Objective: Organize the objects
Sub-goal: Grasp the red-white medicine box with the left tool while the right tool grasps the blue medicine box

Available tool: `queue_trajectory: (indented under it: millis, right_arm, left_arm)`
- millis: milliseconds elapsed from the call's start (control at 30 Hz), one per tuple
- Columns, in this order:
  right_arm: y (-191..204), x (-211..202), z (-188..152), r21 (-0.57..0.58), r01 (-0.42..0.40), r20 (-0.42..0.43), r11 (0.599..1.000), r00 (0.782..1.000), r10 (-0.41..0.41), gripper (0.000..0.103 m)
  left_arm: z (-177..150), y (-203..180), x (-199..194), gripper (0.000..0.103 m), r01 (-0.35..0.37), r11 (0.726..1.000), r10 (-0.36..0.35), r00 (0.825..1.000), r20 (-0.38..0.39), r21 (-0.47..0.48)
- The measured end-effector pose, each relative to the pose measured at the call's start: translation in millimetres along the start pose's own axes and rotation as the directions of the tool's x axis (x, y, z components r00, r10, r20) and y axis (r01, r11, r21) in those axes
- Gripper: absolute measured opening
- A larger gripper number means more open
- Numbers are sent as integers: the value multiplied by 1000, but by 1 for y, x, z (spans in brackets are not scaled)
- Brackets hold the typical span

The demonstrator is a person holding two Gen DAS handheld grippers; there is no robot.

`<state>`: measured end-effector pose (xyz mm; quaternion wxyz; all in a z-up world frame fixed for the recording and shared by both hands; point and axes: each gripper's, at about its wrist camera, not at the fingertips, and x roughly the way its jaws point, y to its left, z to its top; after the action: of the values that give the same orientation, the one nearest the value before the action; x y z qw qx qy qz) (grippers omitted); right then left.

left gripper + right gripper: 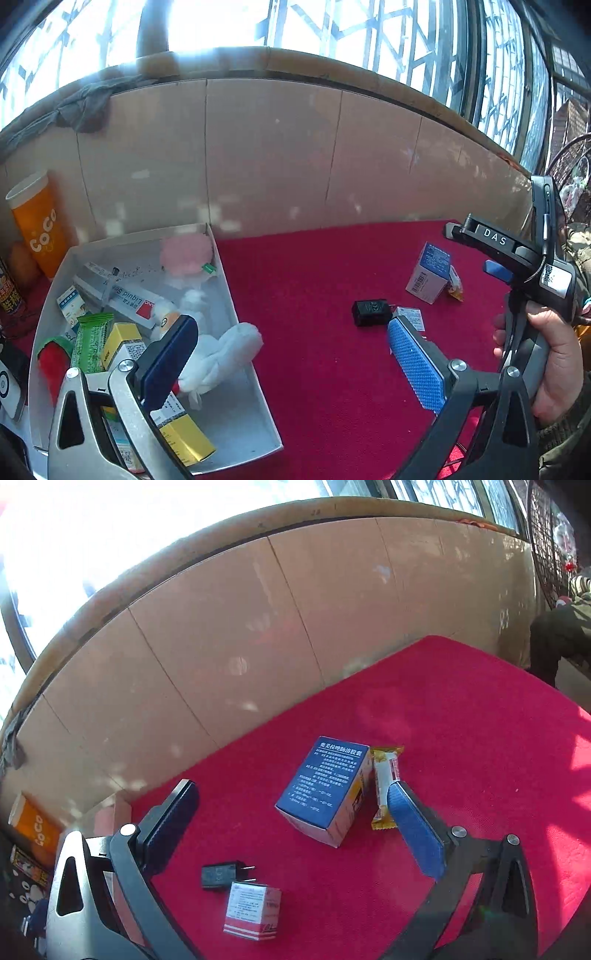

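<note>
The right gripper point(291, 830) hangs over the red worktop point(461, 738) with its jaws spread wide and nothing between them. Nearest to it, low in the right wrist view, lie one small red-and-white box point(253, 910) and, touching its far corner, one black charger plug point(221, 876) with its prongs pointing right. Further ahead, almost centred between the jaws, stands one blue-topped box point(325, 786), its long axis running away from the camera and slightly left. One yellow snack packet point(384, 786) lies just beside the blue-topped box's right side, its near end close to the right jaw pad. That makes four loose things on the cloth, all nearer the right gripper than the left.

The left gripper point(291, 354) also has its jaws spread and holds nothing; its left pad hovers over the white tray point(255, 373), the right pad over the cloth near the plug. The tray already holds several boxes, a green packet point(92, 341), a white plush toy point(221, 350) and a pink fluffy thing point(186, 254); the exact count is hard to tell because they overlap. Beyond the tray stands one orange cup point(37, 225) against the tiled wall point(277, 155).

My judgement: the blue-topped box is the likely next pick, and it calls for a short forward reach by the right gripper, closing across the box's short width.
</note>
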<state>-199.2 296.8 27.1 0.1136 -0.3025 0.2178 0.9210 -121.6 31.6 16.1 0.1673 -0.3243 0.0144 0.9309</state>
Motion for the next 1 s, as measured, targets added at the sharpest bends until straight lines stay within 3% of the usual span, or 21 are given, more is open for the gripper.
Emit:
queue_trajectory:
  millis: [133, 333, 633, 1000]
  right_arm:
    - [-17, 16, 5, 3, 49, -25, 999, 998, -49, 103]
    - [-8, 39, 7, -31, 96, -52, 995, 994, -97, 103]
    - [5, 68, 3, -73, 133, -109, 988, 984, -141, 103]
    - [2, 77, -6, -173, 137, -119, 975, 980, -159, 102]
  left_arm:
    - [-7, -39, 31, 103, -2, 996, 7, 998, -58, 95]
    - [-12, -69, 54, 103, -6, 991, 19, 995, -95, 134]
    - [-15, -68, 63, 103, -31, 991, 46, 992, -119, 127]
    - [-20, -65, 70, 103, -2, 997, 15, 989, -150, 83]
